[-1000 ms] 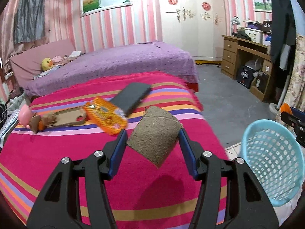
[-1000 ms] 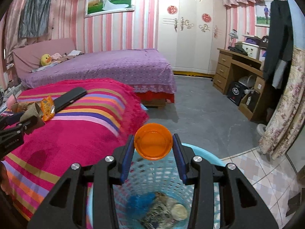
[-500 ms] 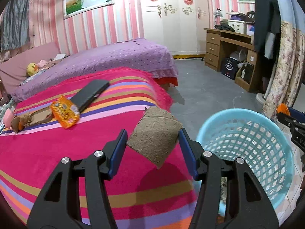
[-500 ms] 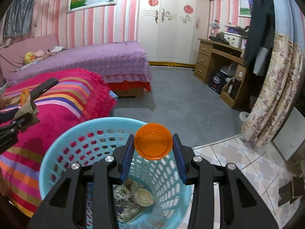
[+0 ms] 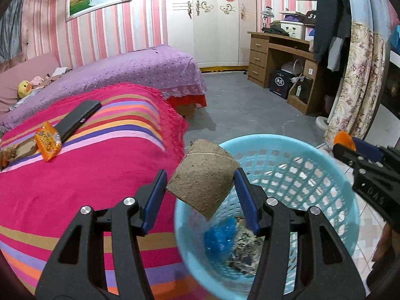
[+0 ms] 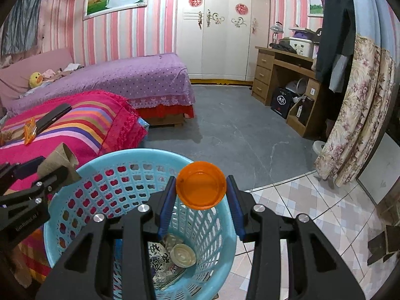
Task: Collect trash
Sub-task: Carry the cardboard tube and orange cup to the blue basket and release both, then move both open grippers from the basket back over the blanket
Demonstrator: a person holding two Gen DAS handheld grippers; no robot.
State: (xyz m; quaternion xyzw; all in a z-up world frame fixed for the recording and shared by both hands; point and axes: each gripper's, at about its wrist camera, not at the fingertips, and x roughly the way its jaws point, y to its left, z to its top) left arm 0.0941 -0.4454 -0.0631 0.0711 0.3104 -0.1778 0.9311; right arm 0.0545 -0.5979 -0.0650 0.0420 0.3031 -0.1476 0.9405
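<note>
Pink-striped walls enclose a bedroom with a white wardrobe (image 6: 220, 27), a wooden desk (image 6: 282, 75), grey floor and 2 beds. Inside the blue basket (image 6: 82, 175) the trash is half hidden behind gripper arms: crumpled blue plastic (image 5: 220, 235), a printed wrapper (image 6: 160, 257) and a pale round lid (image 6: 183, 255) can be made out, the rest not. Left gripper (image 5: 200, 187) pinches a flattened brown cardboard tube (image 5: 202, 177) over the basket's near rim. Right gripper (image 6: 201, 197) clamps an orange cap (image 6: 201, 187) above the basket's opening. On the striped blanket (image 5: 87, 170) lie an orange snack packet (image 5: 48, 141) and a dark flat case (image 5: 78, 117).
</note>
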